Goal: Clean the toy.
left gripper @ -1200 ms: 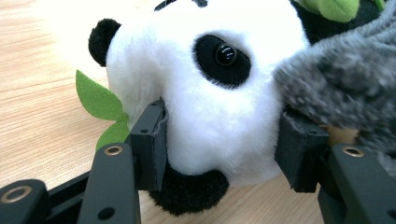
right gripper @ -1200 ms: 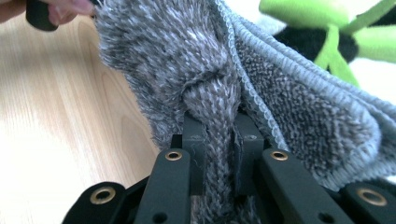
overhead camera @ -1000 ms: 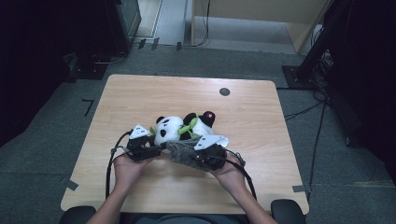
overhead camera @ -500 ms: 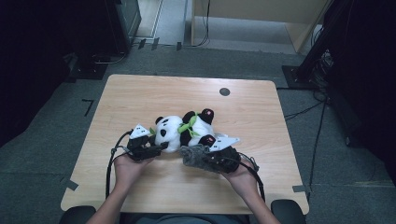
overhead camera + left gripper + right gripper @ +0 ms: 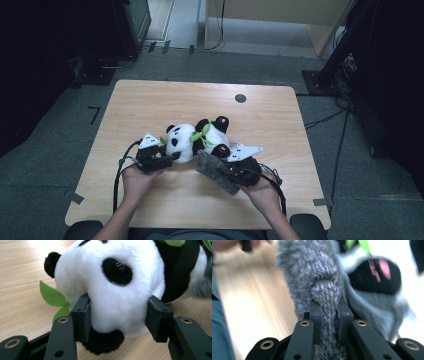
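The panda toy (image 5: 192,141) lies at the centre of the worktop (image 5: 150,100). The left tool (image 5: 117,315) is clamped on its head, probably to keep it steady. The right tool (image 5: 329,315) is pinched together on a grey knitted cloth (image 5: 215,171) at the panda's foot, apparently to pull it on or off.

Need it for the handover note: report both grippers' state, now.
Left gripper: closed on the panda plush, pads pressing its head.
Right gripper: shut on the grey knitted cloth.

Panda (image 5: 192,137) on table (image 5: 150,107), sock (image 5: 215,172) right.
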A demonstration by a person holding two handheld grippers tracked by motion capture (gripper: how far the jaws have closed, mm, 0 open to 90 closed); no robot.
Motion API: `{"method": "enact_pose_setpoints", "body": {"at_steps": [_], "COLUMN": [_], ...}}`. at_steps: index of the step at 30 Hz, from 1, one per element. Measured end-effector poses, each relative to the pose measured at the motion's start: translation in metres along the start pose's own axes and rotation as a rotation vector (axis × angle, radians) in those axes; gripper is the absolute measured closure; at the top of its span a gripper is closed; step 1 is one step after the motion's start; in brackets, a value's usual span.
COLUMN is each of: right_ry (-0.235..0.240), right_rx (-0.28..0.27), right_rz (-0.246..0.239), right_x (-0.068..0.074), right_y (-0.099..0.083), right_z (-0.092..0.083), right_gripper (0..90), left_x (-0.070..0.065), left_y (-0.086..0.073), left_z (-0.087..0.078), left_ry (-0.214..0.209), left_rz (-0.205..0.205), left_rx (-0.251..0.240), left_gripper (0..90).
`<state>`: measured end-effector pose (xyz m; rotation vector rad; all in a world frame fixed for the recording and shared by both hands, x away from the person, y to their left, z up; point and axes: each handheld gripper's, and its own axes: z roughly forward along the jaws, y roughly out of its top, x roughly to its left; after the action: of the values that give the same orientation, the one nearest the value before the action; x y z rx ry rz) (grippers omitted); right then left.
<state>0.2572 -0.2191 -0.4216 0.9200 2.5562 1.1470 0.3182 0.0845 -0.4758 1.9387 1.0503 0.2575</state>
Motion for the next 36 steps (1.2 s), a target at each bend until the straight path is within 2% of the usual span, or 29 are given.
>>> {"method": "enact_pose_setpoints", "body": {"at_steps": [5, 6, 7, 10, 14, 15, 16, 19, 20, 21, 28, 31, 36], "right_ry": [0.030, 0.030, 0.032, 0.030, 0.004, 0.004, -0.032, -0.041, -0.041, -0.035, -0.021, -0.015, -0.011], "right_rx": [-0.059, -0.059, -0.080, -0.098, -0.076, -0.076, -0.046, -0.011, -0.011, -0.003, -0.001, 0.012, 0.027], "right_rz": [-0.034, -0.034, -0.038, -0.053, -0.068, -0.068, -0.089, -0.089, -0.089, -0.072, -0.063, -0.058, -0.075], "right_x": [0.009, 0.009, 0.011, 0.010, 0.007, 0.007, 0.009, 0.006, 0.006, 0.003, 0.001, 0.001, 0.003], "right_y": [0.032, 0.032, 0.049, 0.070, 0.094, 0.094, 0.101, 0.104, 0.104, 0.102, 0.096, 0.085, 0.072], "right_z": [0.003, 0.003, 0.008, 0.020, 0.048, 0.048, 0.066, 0.084, 0.084, 0.092, 0.090, 0.086, 0.082], "right_gripper": [79.4, 79.4, 79.4, 79.3, 79.0, 79.0, 78.9, 78.9, 78.9, 79.0, 79.3, 79.6, 79.7], "left_x": [0.000, 0.000, -0.001, -0.001, -0.001, -0.001, -0.001, -0.001, -0.001, -0.001, -0.001, 0.000, 0.000], "left_y": [0.000, 0.000, 0.000, 0.000, 0.000, 0.000, 0.000, 0.000, 0.000, 0.000, 0.000, 0.000, 0.000], "left_z": [0.000, 0.000, 0.000, 0.000, 0.000, 0.000, 0.000, 0.000, 0.000, 0.000, 0.000, 0.000, 0.000], "left_ry": [0.001, 0.001, 0.001, 0.003, 0.006, 0.006, 0.006, 0.006, 0.007, 0.008, 0.001, -0.003, -0.005], "left_rz": [-0.001, -0.001, -0.002, 0.003, 0.010, 0.010, 0.007, 0.004, 0.005, 0.004, 0.013, 0.010, 0.015], "left_rx": [-0.001, -0.001, -0.003, -0.002, 0.003, 0.003, -0.001, -0.001, -0.001, -0.001, 0.004, 0.004, 0.007], "left_gripper": [44.7, 44.7, 44.7, 44.7, 44.6, 44.6, 44.5, 44.5, 44.5, 44.5, 44.6, 44.8, 44.8]}}
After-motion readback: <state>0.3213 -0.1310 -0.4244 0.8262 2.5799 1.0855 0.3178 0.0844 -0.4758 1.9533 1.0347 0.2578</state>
